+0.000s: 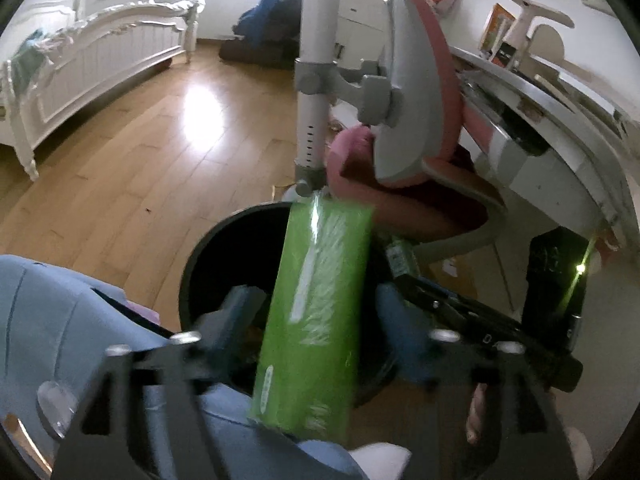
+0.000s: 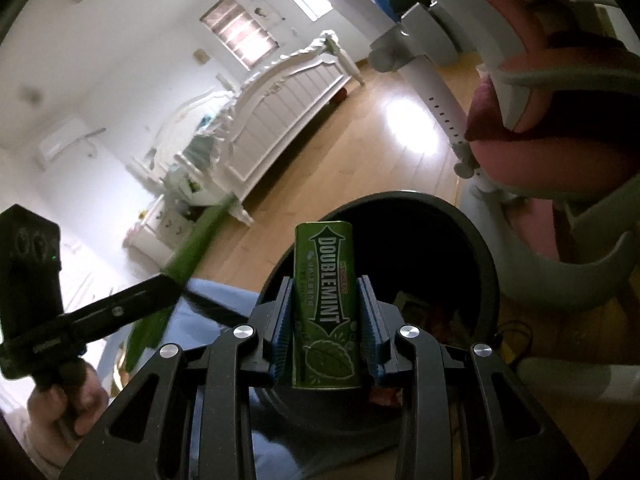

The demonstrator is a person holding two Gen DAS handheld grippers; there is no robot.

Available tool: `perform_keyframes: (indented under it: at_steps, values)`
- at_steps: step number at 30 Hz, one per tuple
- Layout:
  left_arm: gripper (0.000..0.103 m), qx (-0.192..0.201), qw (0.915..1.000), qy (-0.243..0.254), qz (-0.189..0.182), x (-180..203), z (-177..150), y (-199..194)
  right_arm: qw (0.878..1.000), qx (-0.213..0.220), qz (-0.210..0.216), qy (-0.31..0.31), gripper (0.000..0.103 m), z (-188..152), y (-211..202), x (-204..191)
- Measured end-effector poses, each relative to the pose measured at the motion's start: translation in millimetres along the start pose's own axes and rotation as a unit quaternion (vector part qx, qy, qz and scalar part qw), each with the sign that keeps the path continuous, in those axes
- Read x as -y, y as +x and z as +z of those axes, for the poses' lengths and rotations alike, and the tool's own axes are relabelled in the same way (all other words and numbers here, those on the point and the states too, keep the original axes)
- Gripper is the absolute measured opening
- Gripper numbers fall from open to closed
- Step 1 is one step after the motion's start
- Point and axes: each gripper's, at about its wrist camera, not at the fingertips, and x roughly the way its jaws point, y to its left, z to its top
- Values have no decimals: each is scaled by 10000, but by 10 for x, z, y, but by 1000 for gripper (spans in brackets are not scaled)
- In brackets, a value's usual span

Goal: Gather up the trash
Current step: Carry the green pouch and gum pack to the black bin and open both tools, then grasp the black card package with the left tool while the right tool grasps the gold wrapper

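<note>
Left wrist view first: the left gripper (image 1: 316, 320) stands wide, its blue pads clear of the blurred green packet (image 1: 316, 312) between them, right above the black bin (image 1: 224, 256) on the wooden floor (image 1: 132, 168). Right wrist view now: the right gripper (image 2: 326, 320) is narrow, its pads flanking an upright green Doublemint tin (image 2: 325, 304) over that bin's (image 2: 476, 248) mouth, pink chair (image 2: 516, 160) just beyond.
</note>
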Motion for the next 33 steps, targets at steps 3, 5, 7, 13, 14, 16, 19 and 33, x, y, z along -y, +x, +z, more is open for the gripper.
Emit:
perform_keyframes:
  at_steps: [3, 5, 7, 13, 14, 16, 19, 33]
  values:
    - [87, 80, 10000, 21, 41, 1, 3, -85, 9998, 185, -60, 19, 71, 40, -81, -27]
    - [87, 58, 9999, 73, 42, 9, -5, -135, 9996, 286, -57, 21, 74, 48, -144, -55]
    - [87, 73, 9999, 116, 69, -6, -27, -227, 9996, 276, -54, -3, 74, 26, -183, -107]
    - [87, 225, 9996, -103, 167, -208, -182, -652, 9995, 112, 66, -295, 74, -140, -247, -421]
    - [87, 274, 9993, -149, 229, -267, -224, -737, 9993, 73, 87, -360, 74, -174, -248, -499]
    - [87, 363, 9982, -288, 391, -435, -329, -932, 9984, -32, 152, -540, 74, -247, -235, -699]
    - [87, 456, 9953, -569, 631, -745, -482, -1208, 9958, -207, 289, -839, 74, -348, -195, -1022]
    - [97, -277, 9657, -1174, 2301, -2008, -1144, -1547, 9510, -1284, 683, -2729, 74, -1029, 330, -2747]
